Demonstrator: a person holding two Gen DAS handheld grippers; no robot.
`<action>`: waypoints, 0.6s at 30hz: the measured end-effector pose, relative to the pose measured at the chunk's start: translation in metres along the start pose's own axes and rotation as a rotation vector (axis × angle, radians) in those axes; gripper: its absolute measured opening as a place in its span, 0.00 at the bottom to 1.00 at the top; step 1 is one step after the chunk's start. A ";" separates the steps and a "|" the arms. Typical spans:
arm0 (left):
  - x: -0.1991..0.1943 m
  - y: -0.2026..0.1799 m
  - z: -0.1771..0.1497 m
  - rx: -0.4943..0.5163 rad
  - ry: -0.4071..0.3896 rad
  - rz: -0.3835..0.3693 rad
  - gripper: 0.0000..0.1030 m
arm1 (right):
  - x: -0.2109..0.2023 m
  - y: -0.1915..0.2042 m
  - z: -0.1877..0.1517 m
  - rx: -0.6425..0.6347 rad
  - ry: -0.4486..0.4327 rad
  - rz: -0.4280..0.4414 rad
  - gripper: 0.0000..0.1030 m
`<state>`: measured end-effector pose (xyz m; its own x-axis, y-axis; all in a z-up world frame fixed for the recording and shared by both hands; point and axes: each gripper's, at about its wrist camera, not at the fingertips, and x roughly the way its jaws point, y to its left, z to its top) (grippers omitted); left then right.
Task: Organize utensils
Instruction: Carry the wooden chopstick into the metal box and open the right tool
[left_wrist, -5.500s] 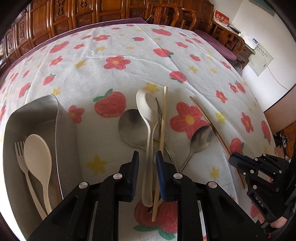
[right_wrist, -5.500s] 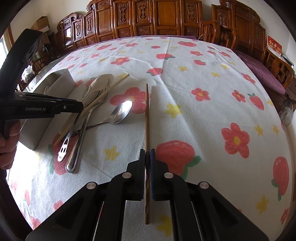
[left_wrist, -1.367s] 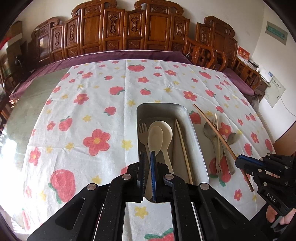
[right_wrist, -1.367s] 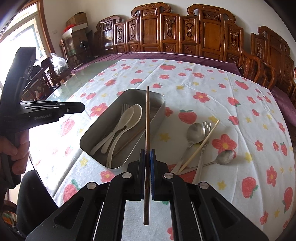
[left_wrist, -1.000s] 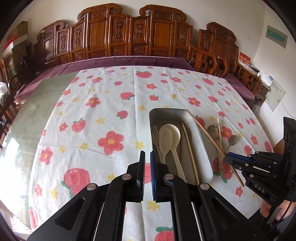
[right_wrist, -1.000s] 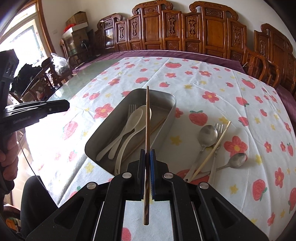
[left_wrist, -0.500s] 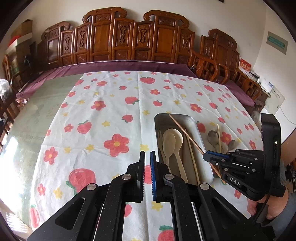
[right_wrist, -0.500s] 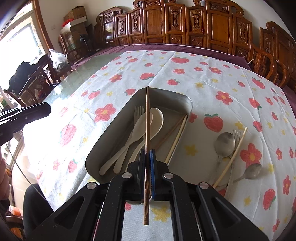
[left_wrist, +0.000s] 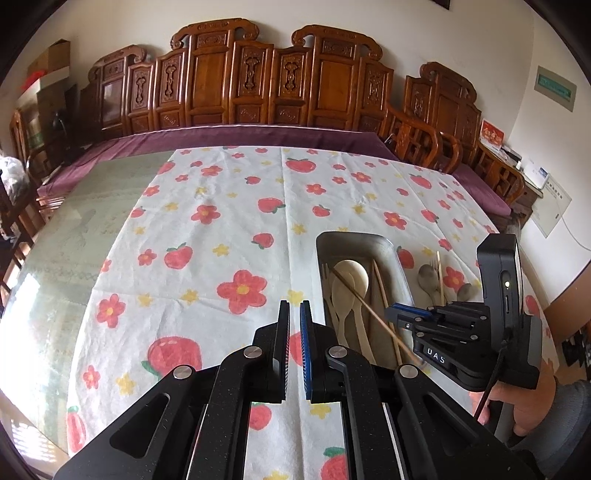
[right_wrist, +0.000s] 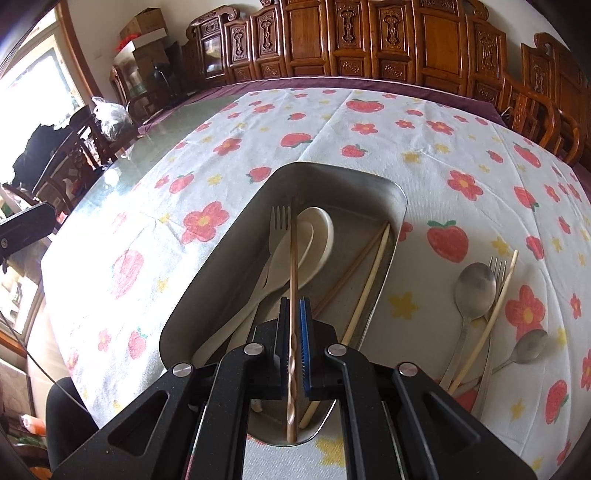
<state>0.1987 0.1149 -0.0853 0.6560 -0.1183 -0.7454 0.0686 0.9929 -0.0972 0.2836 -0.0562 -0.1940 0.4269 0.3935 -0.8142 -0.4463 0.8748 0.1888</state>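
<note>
Carved dark wooden chairs (left_wrist: 258, 85) lined along the far wall, behind a bench under a white cloth printed with red flowers and strawberries (left_wrist: 229, 229). On that cloth, a rectangular grey metal tray with rounded corners (right_wrist: 397, 206), holding a cream plastic fork (right_wrist: 277, 225), two cream plastic spoons nested together (right_wrist: 321, 240), a thin brown chopstick (right_wrist: 354, 262) and a pale bamboo chopstick (right_wrist: 369, 280) along the tray's right wall. Outside the tray to the right, loose on the cloth: a large grey metal spoon (right_wrist: 474, 291), a metal fork (right_wrist: 496, 267), another pale chopstick (right_wrist: 491, 317) laid across them, and a small metal spoon (right_wrist: 530, 345).

Right tool (right_wrist: 294, 334) poised over the near end of the tray, pressed together on a dark brown wooden chopstick with a twisted handle (right_wrist: 293, 258); chopstick pointing forward above the cream spoons and fork, tip raised clear of them in the left wrist view, twisted end hanging back past the near rim.

Left tool (left_wrist: 293, 347) off to the left of the tray above bare cloth, blue-lined pads (left_wrist: 306, 343) nearly touching, only a narrow slit between, gripping nothing.
</note>
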 end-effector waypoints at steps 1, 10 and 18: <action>-0.001 -0.001 0.000 0.001 -0.002 0.000 0.04 | -0.002 -0.001 0.000 -0.003 -0.004 0.003 0.07; -0.001 -0.012 -0.001 0.011 -0.002 -0.014 0.04 | -0.039 -0.010 -0.011 -0.039 -0.058 -0.013 0.07; 0.001 -0.028 0.000 0.031 -0.002 -0.033 0.04 | -0.081 -0.030 -0.029 -0.004 -0.105 -0.026 0.07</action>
<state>0.1973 0.0866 -0.0835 0.6549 -0.1511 -0.7405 0.1134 0.9884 -0.1014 0.2395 -0.1229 -0.1502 0.5182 0.3982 -0.7569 -0.4371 0.8840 0.1658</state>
